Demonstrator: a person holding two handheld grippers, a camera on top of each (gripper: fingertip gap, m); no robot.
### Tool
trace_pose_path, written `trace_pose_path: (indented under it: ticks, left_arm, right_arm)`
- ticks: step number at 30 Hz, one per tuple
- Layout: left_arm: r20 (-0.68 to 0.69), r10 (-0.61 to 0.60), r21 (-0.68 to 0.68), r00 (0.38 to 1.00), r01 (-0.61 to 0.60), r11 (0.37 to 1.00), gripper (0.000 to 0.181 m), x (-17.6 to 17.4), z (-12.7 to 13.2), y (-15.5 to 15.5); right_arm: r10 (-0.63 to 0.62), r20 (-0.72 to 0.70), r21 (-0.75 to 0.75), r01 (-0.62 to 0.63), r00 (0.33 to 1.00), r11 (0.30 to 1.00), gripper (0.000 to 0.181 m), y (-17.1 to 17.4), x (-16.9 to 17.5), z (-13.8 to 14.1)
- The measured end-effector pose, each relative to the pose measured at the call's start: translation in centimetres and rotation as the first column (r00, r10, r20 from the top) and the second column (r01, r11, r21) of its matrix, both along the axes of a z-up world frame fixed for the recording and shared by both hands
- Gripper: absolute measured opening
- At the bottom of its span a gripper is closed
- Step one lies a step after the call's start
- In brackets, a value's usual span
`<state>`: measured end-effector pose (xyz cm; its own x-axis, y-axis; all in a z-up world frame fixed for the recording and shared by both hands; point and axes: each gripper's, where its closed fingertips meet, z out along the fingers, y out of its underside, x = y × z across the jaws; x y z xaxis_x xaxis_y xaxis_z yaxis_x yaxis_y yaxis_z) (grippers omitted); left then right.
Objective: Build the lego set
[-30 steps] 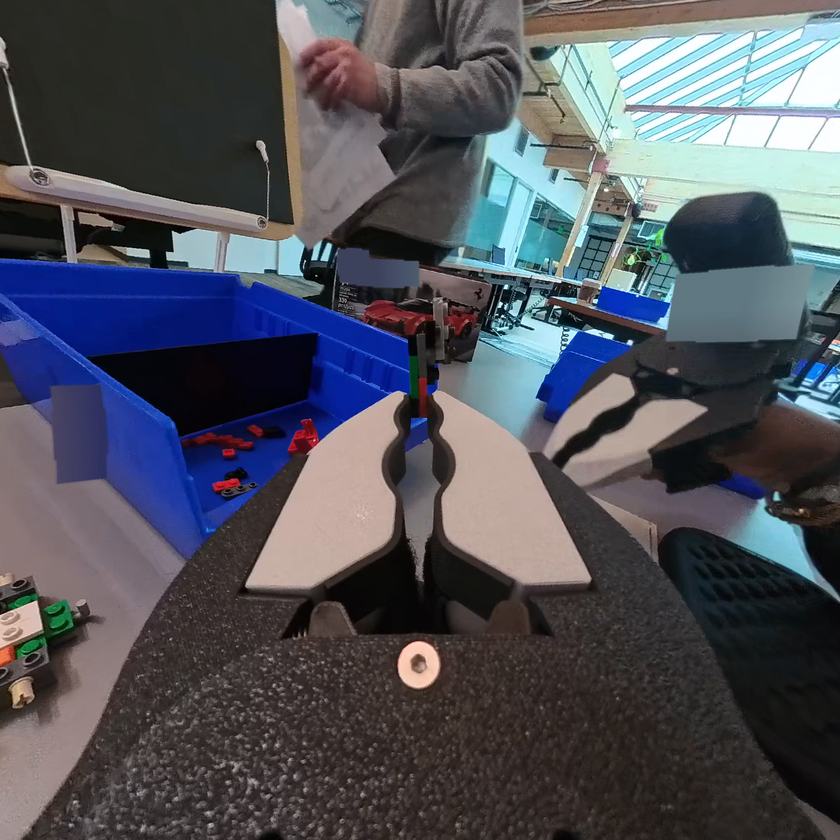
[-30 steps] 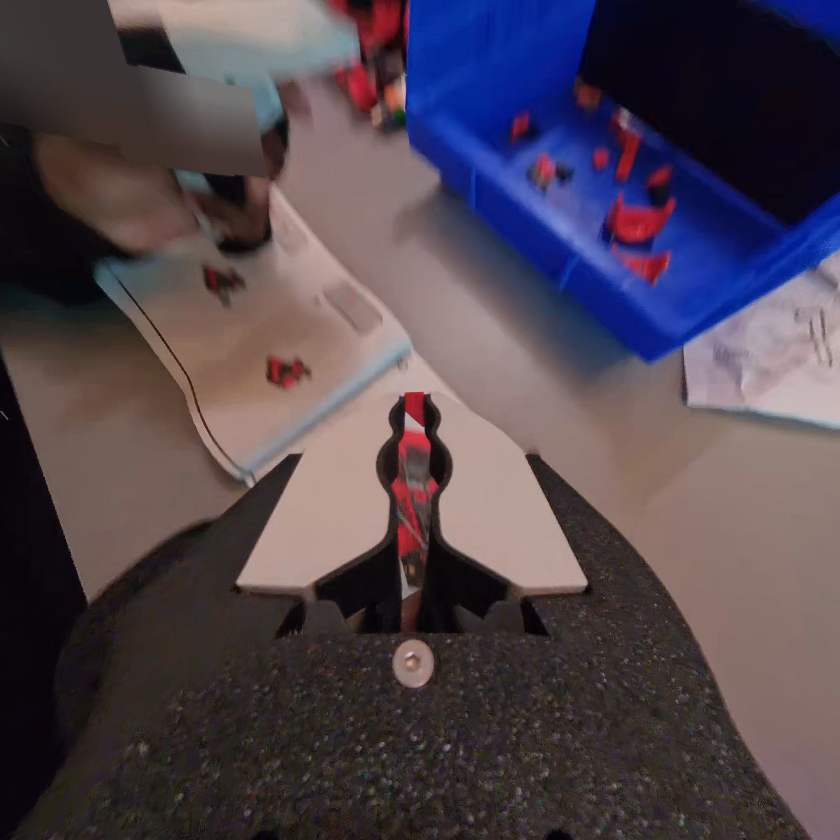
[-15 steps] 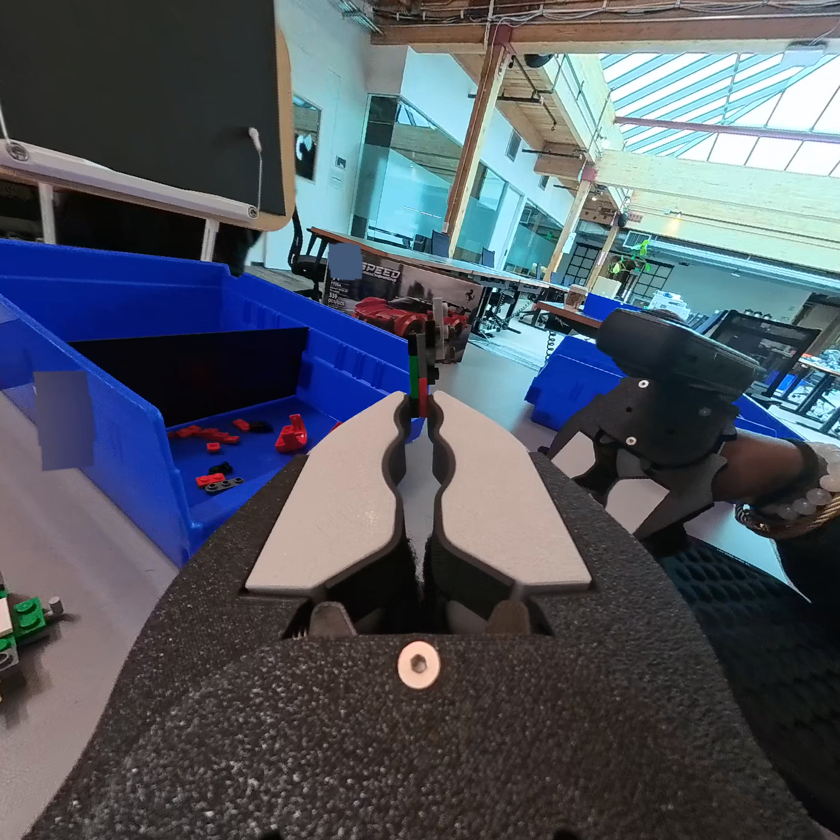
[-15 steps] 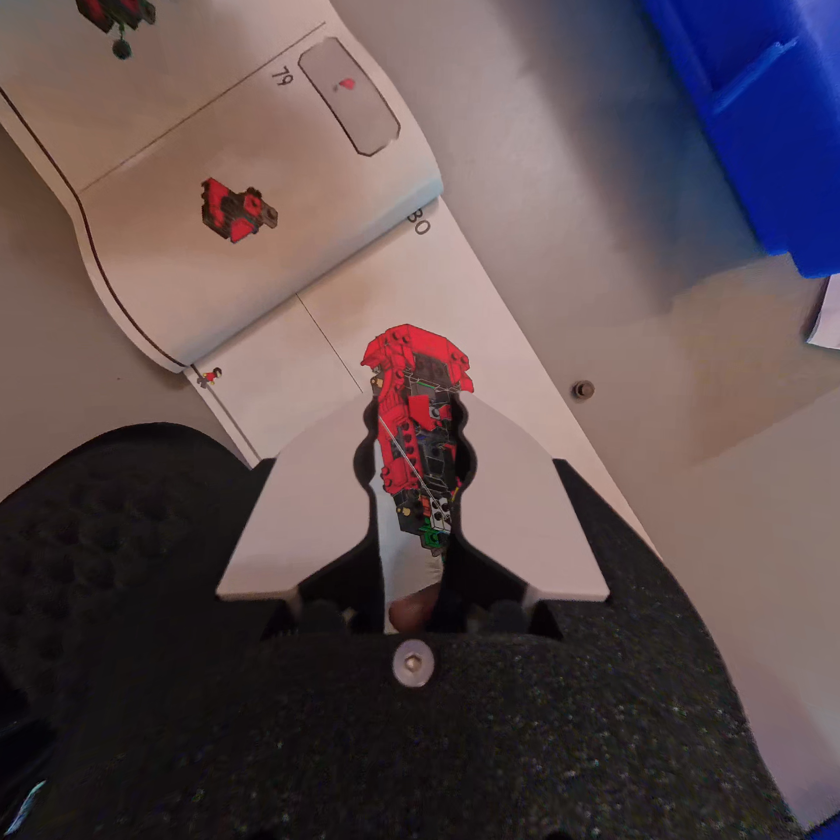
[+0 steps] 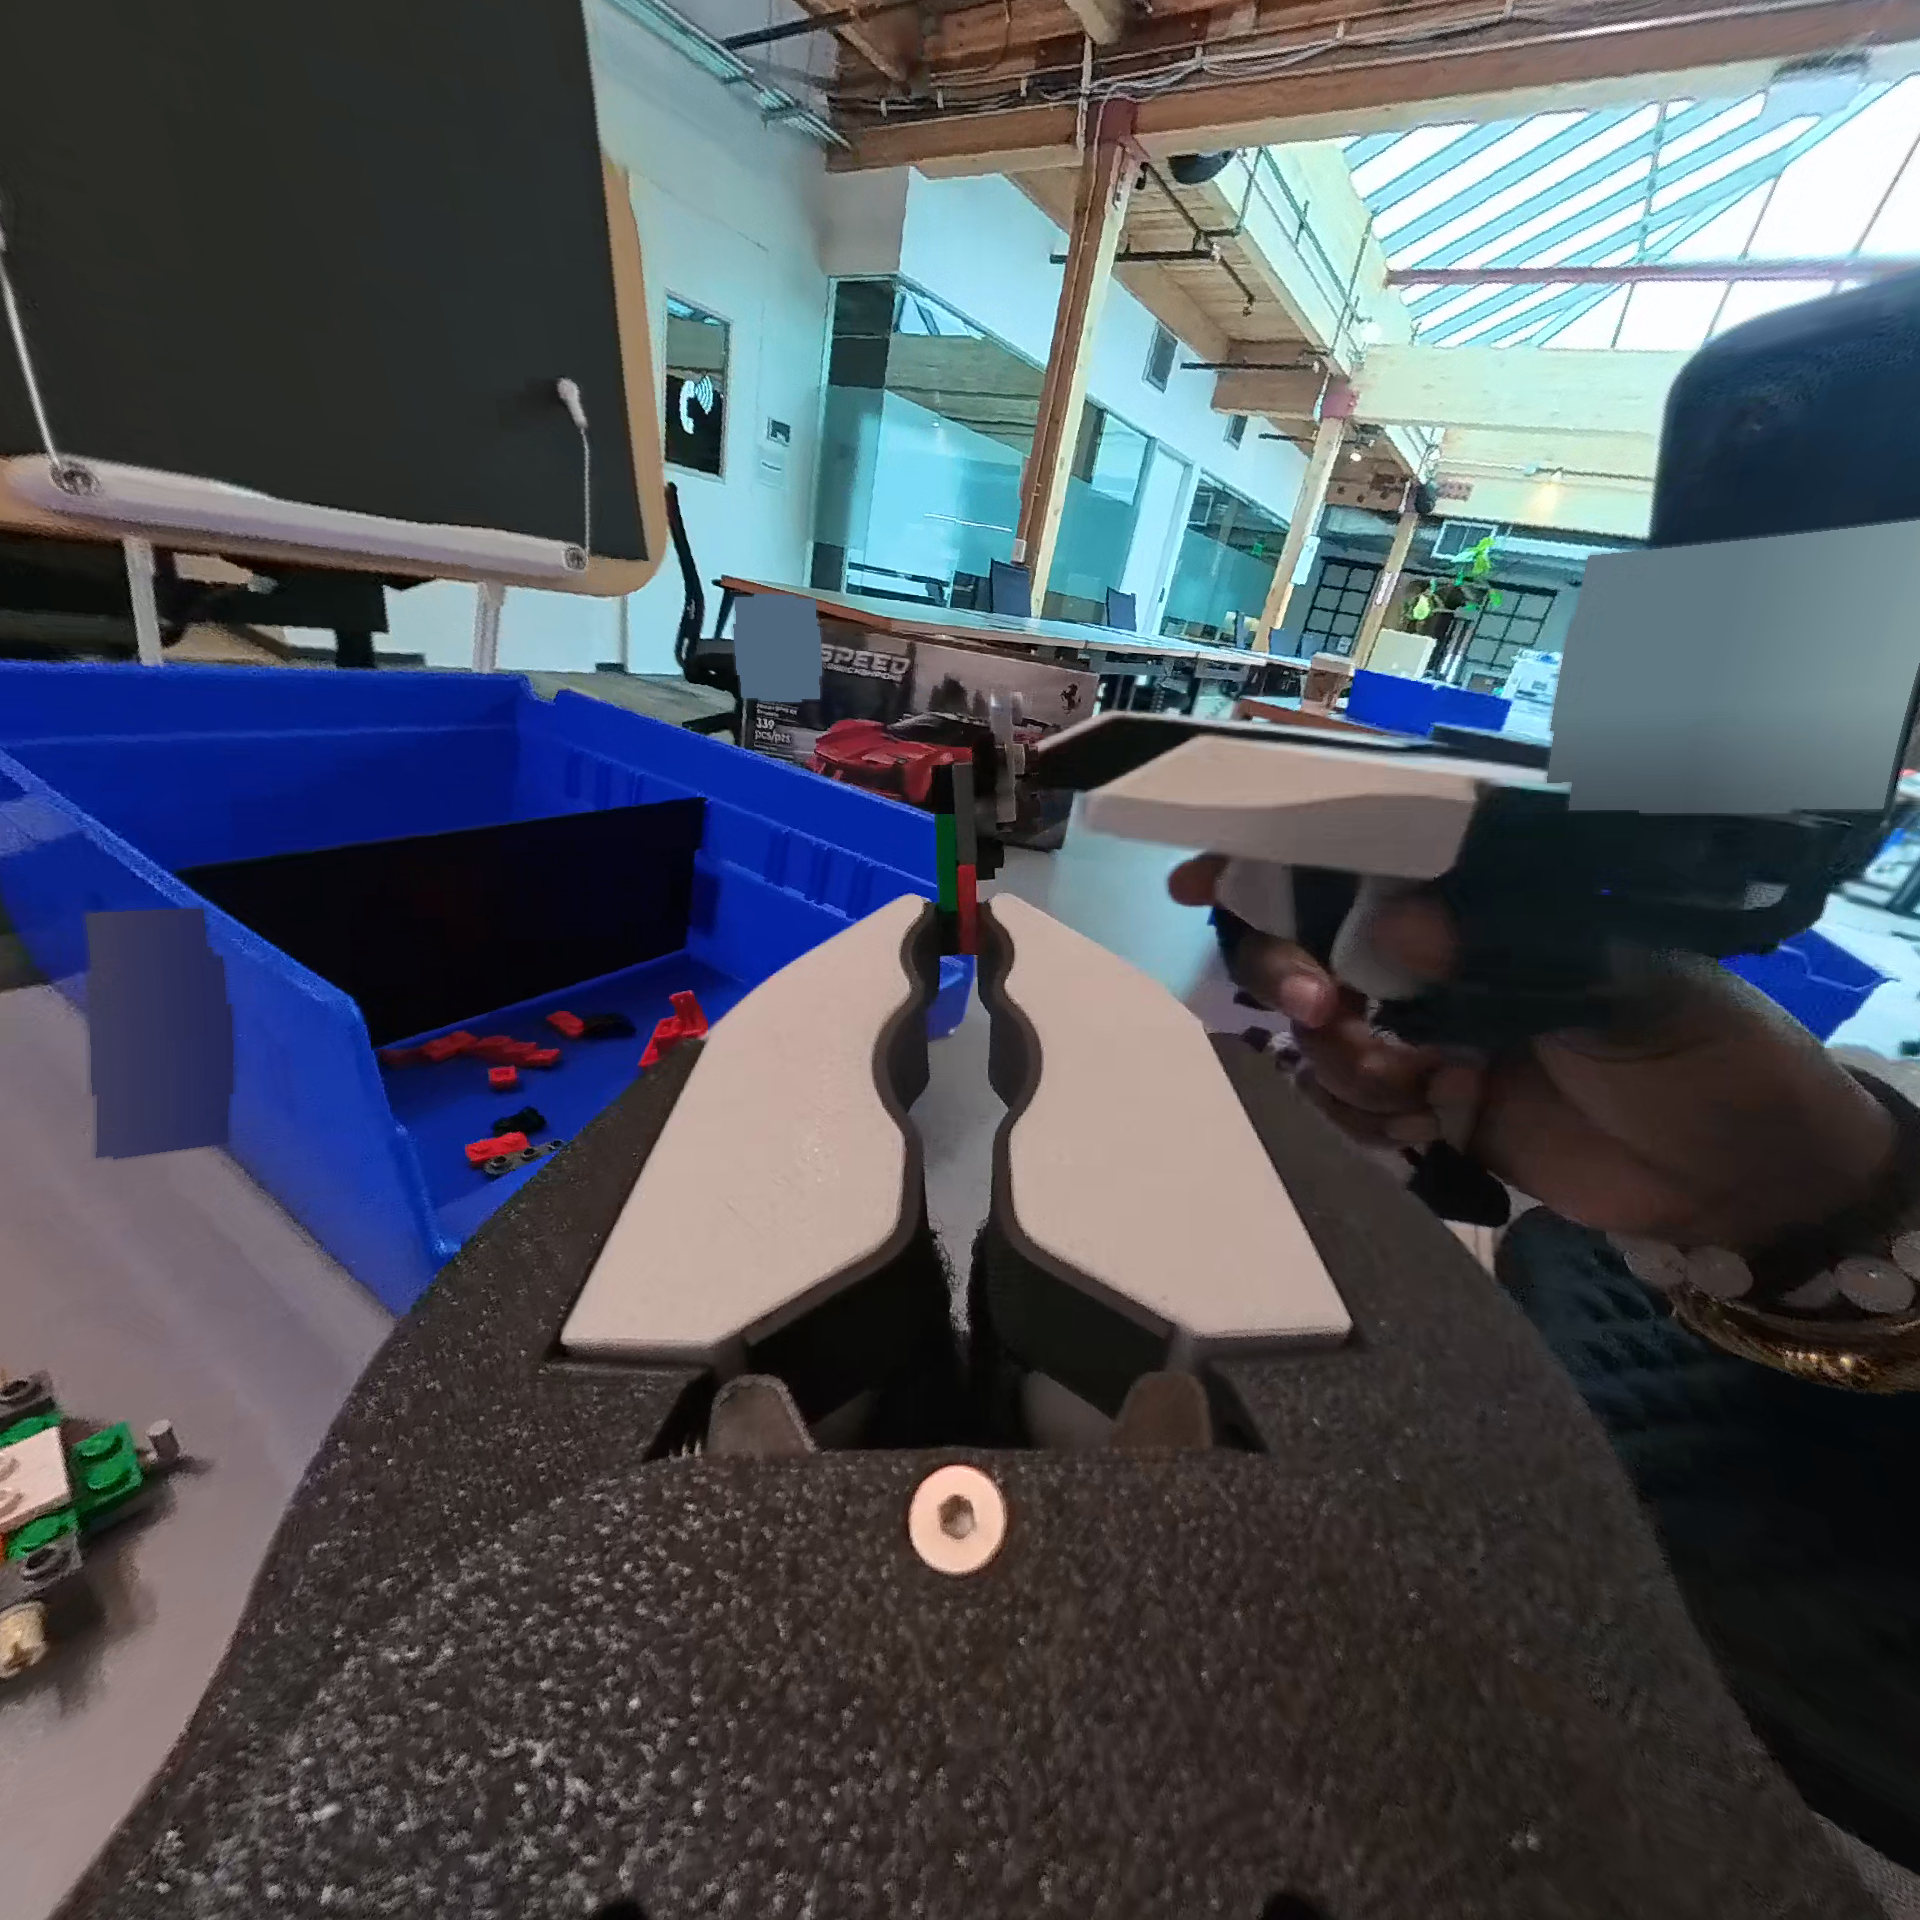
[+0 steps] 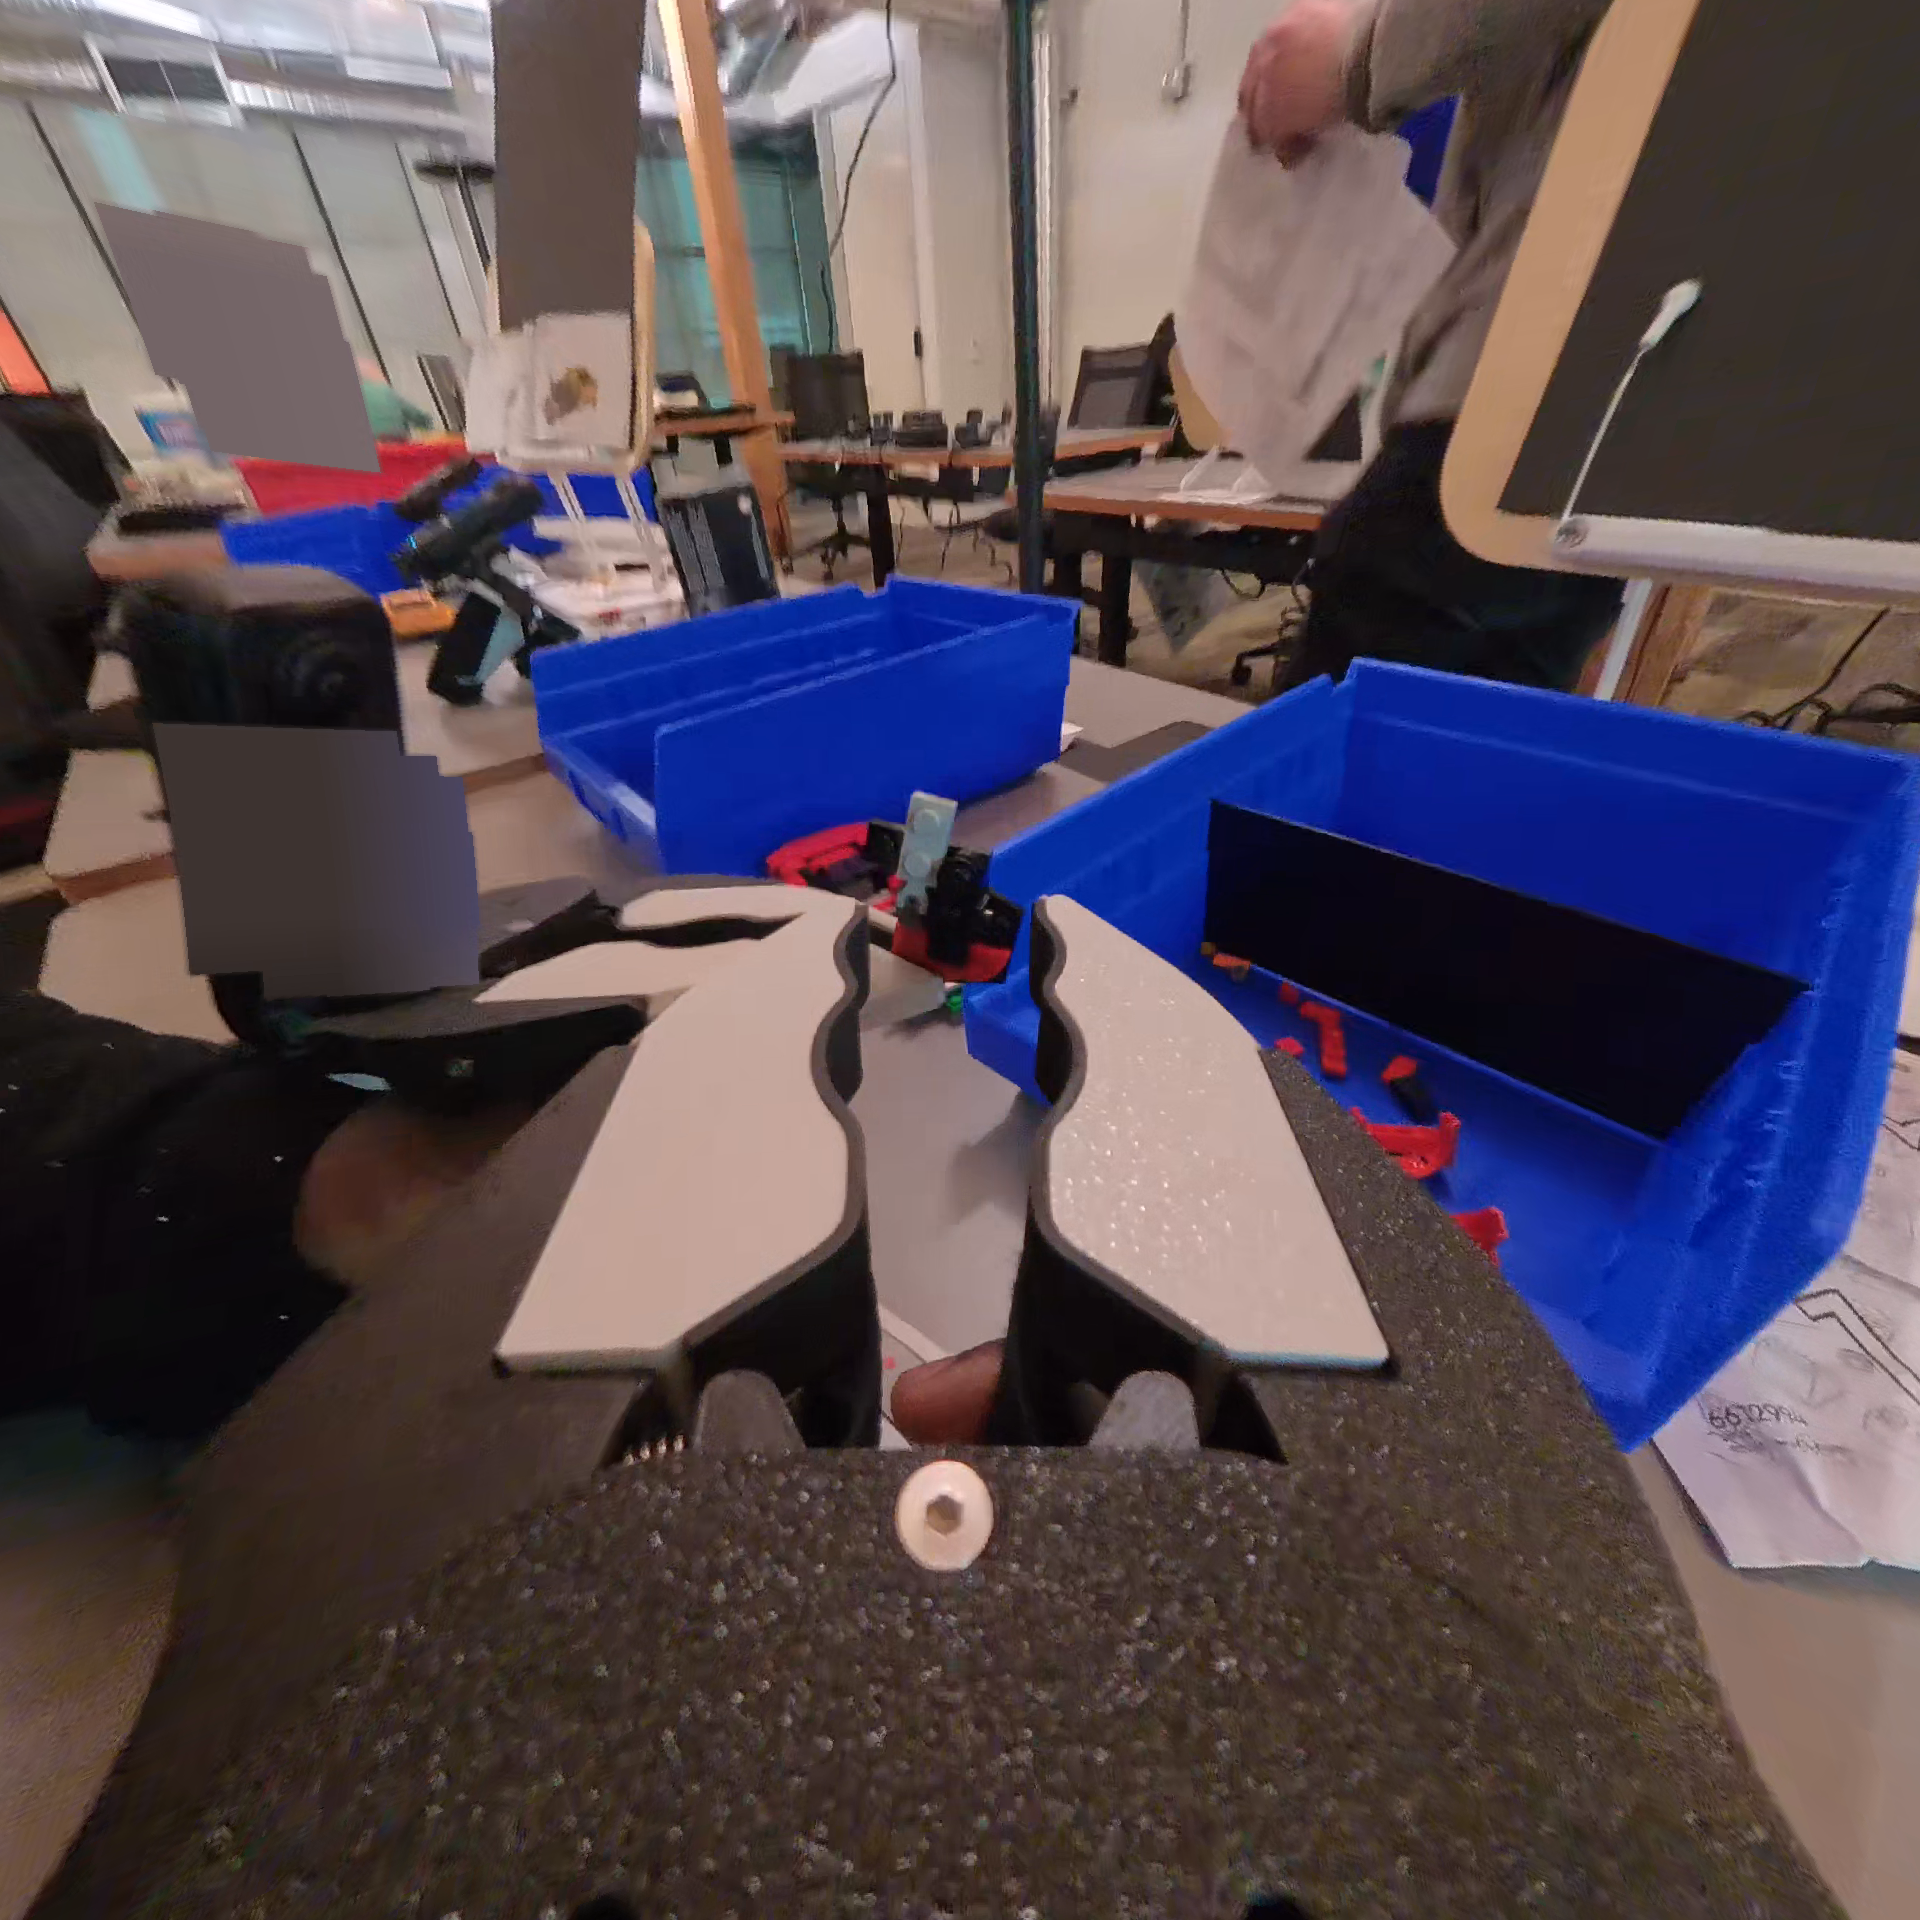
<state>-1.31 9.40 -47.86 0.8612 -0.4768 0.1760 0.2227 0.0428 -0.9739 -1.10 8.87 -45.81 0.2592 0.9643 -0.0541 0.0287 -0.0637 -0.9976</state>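
Observation:
My left gripper is shut on a small Lego assembly, a thin stack of green, red and black pieces that stands up from the tips. The right wrist view shows this assembly as red and black with a grey plate on top, and the left gripper coming in from the left. My right gripper is open and empty, its tips just short of the assembly. In the left wrist view it comes in from the right, level with the assembly's top.
A blue bin with loose red and black pieces stands close by. A part-built green and grey model lies at the left. A second blue bin, a Lego box and paper sheets are around. A person stands behind. Less than 4 cm separates the two grippers' tips.
The right gripper has swung up from facing down at the instruction booklet to facing the held assembly, and its jaws have opened wider. The left gripper has kept its hold.

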Motion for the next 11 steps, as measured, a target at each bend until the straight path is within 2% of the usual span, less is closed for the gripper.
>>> trace_pose_path:
  ticks: [2, 7, 11]
  left_arm:
    - [-0.033, 0.013, 0.017, 0.999, -0.013, 1.000, 0.006, 0.1, 0.2, -0.2]
    - [-0.144, 0.058, 0.059, 0.988, -0.050, 0.997, 0.006, 0.5, 0.3, -0.5]
    - [-0.250, 0.084, 0.141, 0.965, -0.050, 0.989, 0.010, 1.3, 0.8, -0.9]
  right_arm:
    - [0.000, 0.045, -0.006, 0.000, 0.999, 1.000, 0.032, 0.0, -0.7, -0.7]
    - [0.009, -0.002, -0.052, -0.009, 1.000, 0.999, 0.026, 0.0, -0.9, -0.8]
    - [0.082, -0.060, -0.036, -0.085, 0.995, 0.996, 0.026, -0.5, -0.4, -0.1]
